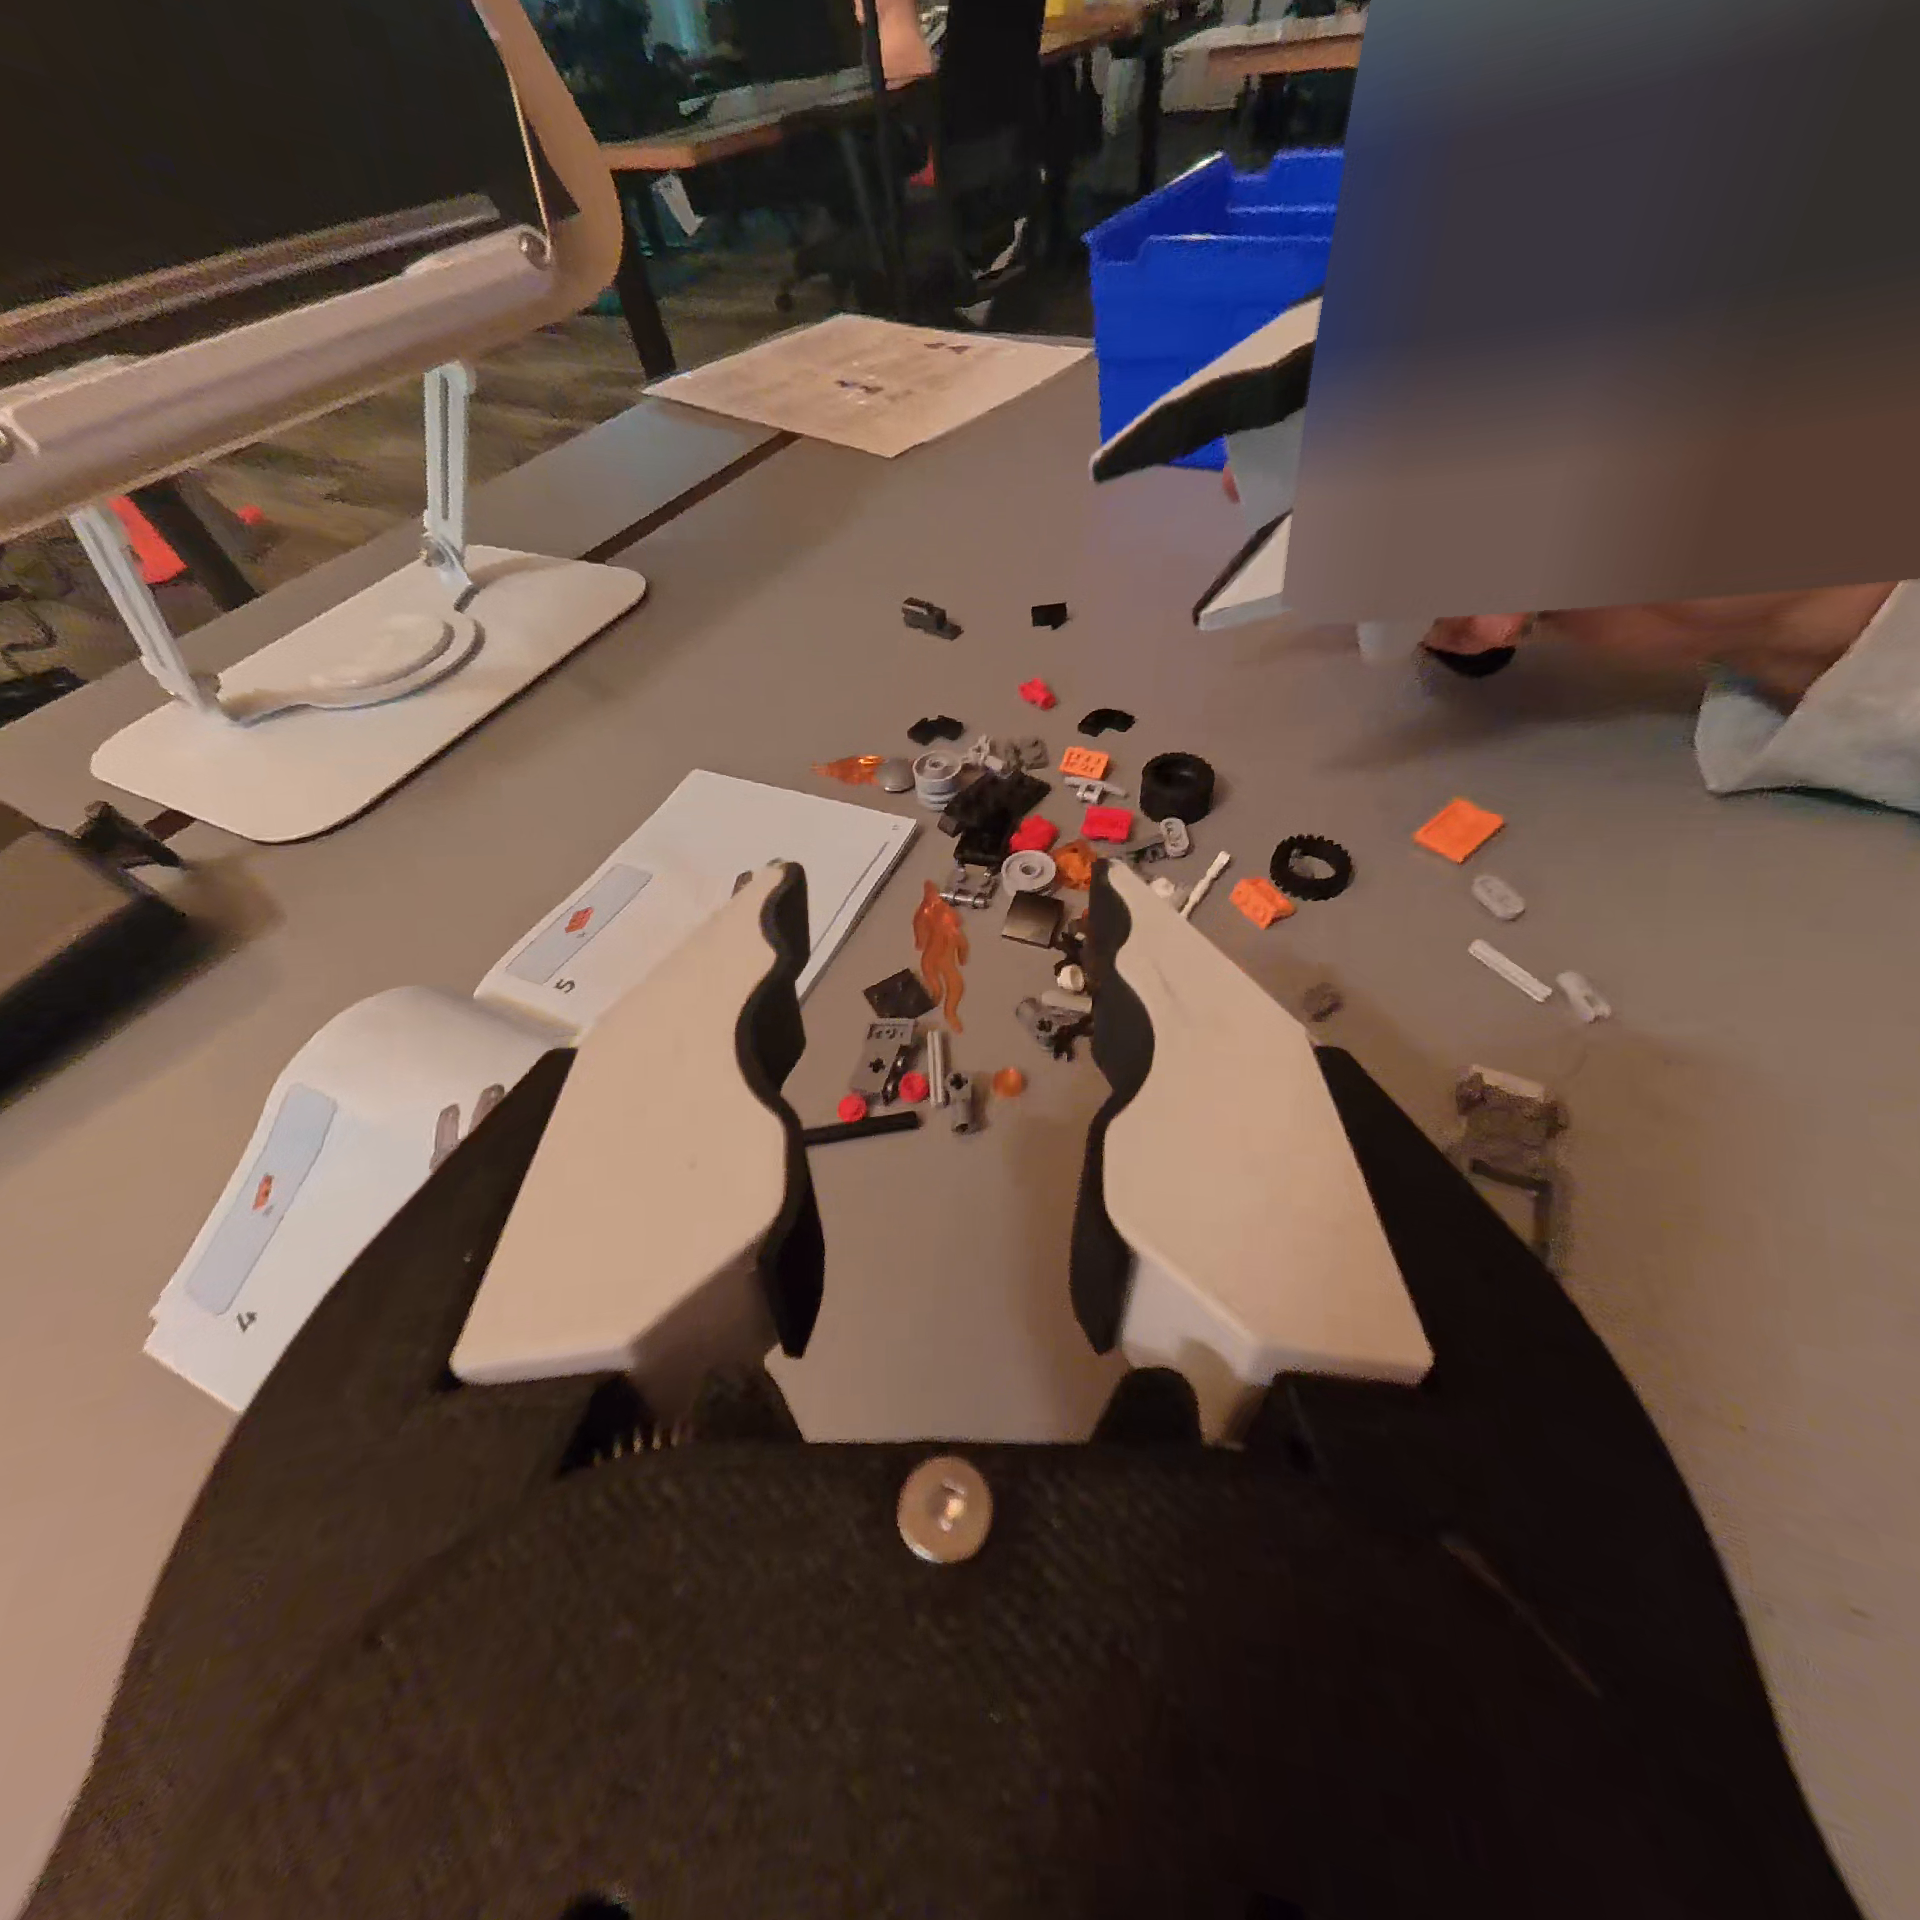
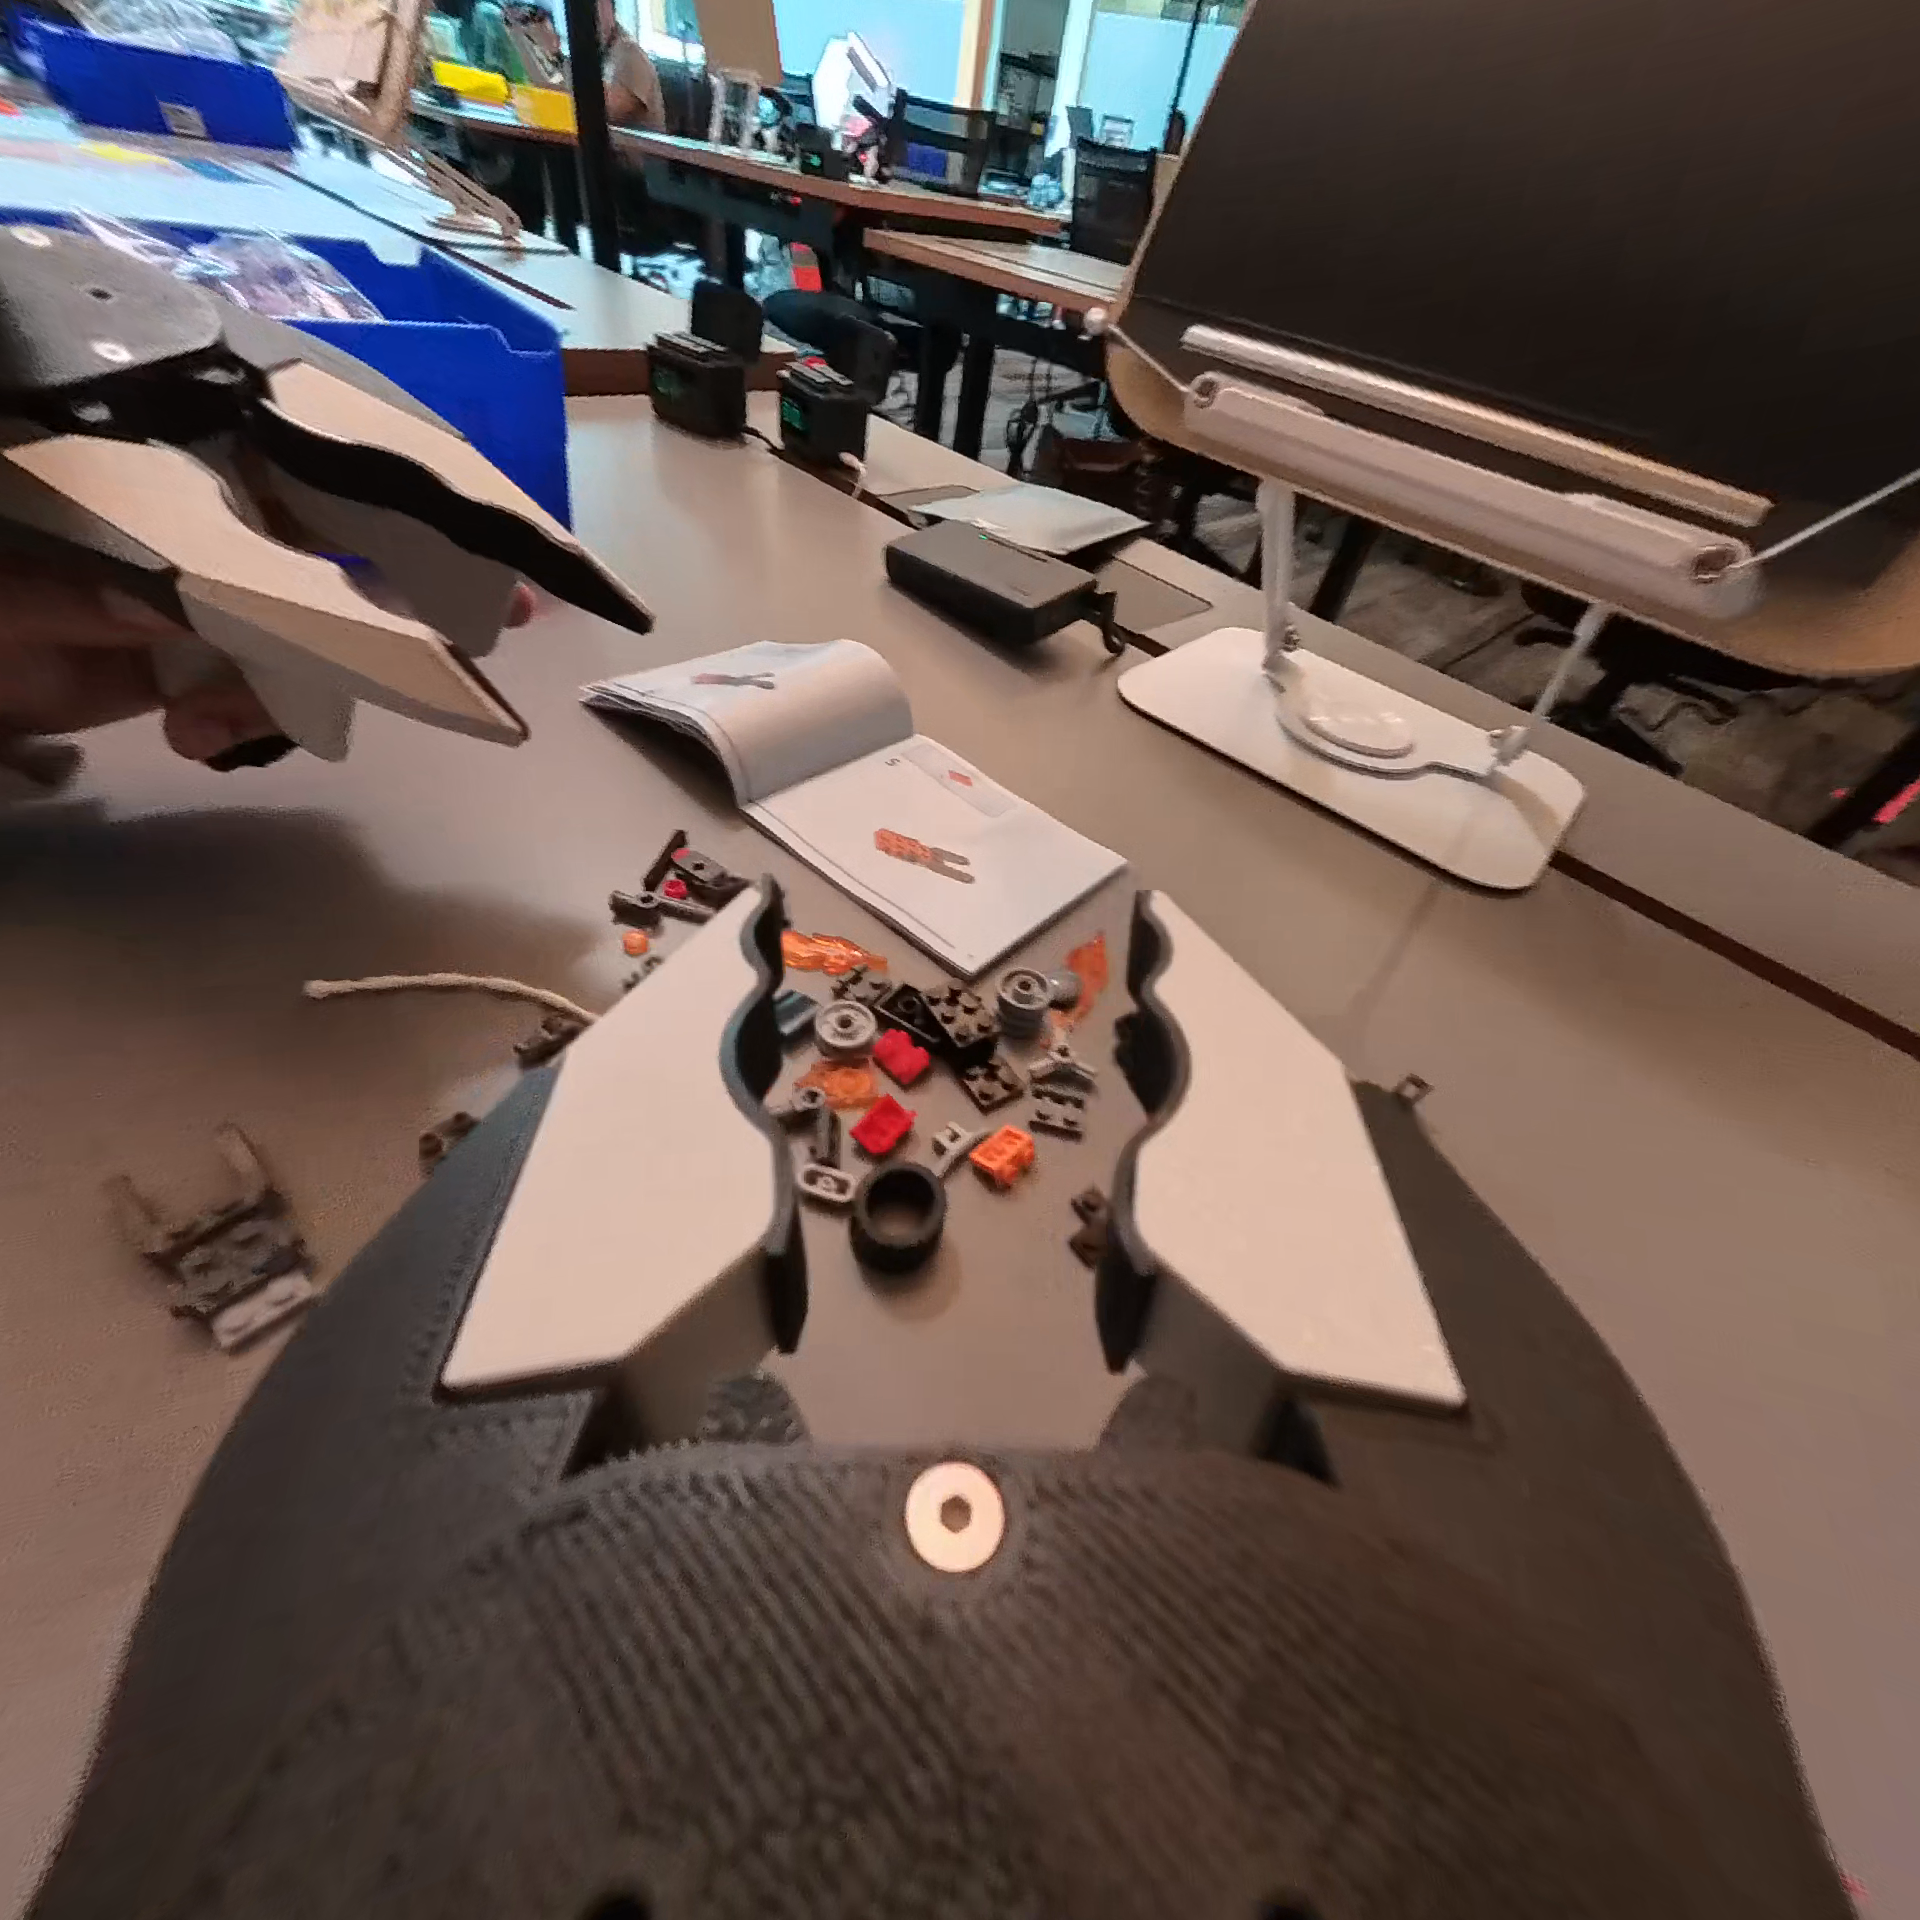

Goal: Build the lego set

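Note:
Loose lego pieces (image 1: 997,831) in black, grey, red and orange lie scattered on the grey table (image 1: 727,582). My left gripper (image 1: 945,894) is open and empty, hovering over the near side of the pile. My right gripper (image 2: 956,914) is open and empty above the pile, with a black tyre (image 2: 899,1216), red bricks (image 2: 883,1127) and an orange brick (image 2: 1003,1153) showing between its fingers. An open instruction booklet (image 2: 883,790) lies beside the pile. A grey part-built piece (image 2: 223,1247) lies apart. Each gripper shows in the other's view, right (image 1: 1148,540) and left (image 2: 587,681).
A white monitor stand (image 1: 364,675) and dark screen stand behind the booklet. A blue bin (image 1: 1195,260) and a paper sheet (image 1: 873,379) sit at the far side. A black power brick (image 2: 987,582) and a piece of string (image 2: 447,987) lie on the table. A person's sleeve (image 1: 1808,727) is at the right.

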The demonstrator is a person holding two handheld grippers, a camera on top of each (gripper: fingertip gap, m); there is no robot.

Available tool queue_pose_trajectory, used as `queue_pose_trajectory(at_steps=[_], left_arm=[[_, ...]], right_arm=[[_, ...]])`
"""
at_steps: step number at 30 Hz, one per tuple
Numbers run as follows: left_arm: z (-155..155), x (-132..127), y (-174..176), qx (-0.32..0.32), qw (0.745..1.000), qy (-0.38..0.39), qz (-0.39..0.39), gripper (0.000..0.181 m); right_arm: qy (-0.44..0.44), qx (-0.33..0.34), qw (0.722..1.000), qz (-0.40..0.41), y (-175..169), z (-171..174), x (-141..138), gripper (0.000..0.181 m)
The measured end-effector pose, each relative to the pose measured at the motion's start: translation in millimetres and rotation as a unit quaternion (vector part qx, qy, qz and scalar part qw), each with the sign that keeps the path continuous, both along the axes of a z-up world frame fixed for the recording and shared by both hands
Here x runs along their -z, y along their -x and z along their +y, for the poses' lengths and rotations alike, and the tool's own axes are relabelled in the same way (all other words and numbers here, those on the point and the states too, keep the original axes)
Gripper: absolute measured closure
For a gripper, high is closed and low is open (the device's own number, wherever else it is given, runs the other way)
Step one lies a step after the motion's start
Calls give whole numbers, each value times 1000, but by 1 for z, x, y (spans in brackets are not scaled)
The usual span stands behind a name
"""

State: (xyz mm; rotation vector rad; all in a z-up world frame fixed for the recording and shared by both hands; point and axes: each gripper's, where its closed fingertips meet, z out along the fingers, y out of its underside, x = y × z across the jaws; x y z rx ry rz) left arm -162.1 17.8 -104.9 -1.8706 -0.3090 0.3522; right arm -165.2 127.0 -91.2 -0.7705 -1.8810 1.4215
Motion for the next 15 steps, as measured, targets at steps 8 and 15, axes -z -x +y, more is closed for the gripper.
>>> queue_pose_trajectory(at_steps=[8,15], left_arm=[[1,5,4,-9,999,-21,-49,124],[-15,-27,17,-66,992,-109,-2,134]], right_arm=[[26,-12,999,-15,-7,0,4,105],[44,3,999,-11,-7,-5,3,116]])
